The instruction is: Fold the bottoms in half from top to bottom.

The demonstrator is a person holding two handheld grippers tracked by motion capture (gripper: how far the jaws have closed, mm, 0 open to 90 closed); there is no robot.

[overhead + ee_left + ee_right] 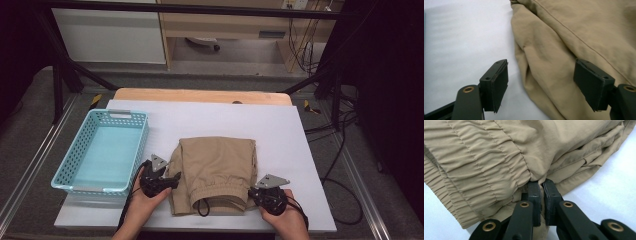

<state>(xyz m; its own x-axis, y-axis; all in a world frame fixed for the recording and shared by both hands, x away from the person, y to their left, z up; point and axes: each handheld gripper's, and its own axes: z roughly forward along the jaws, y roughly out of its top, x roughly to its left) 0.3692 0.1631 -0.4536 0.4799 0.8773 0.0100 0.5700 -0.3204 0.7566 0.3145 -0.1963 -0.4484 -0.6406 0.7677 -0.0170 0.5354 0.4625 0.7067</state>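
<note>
**Folded shorts: grip state and handling notes**

While the folded tan shorts (215, 172) lie at lower centre of the high view on the white table (280, 130), the right gripper (541, 185) is clenched on the waistband corner, a pinch of cloth caught between its fingers (534, 195). The left gripper (541, 82) stands released at the opposite side; its fingers (495, 83) straddle the cloth edge without pressing, one over bare table, one over fabric.

Handling, as judged: thin woven cloth, light, soft, no stiffness of its own. It will sag and may unfold if lifted from one corner only. The gathered elastic waistband gives the thickest, least slippery hold. The left side wants a matching bite through all layers at the fold edge. A black drawstring (202, 207) dangles loose at the bottom edge and could snag.

A blue basket (80, 150) sits at left of the high view, just beside the shorts.
</note>
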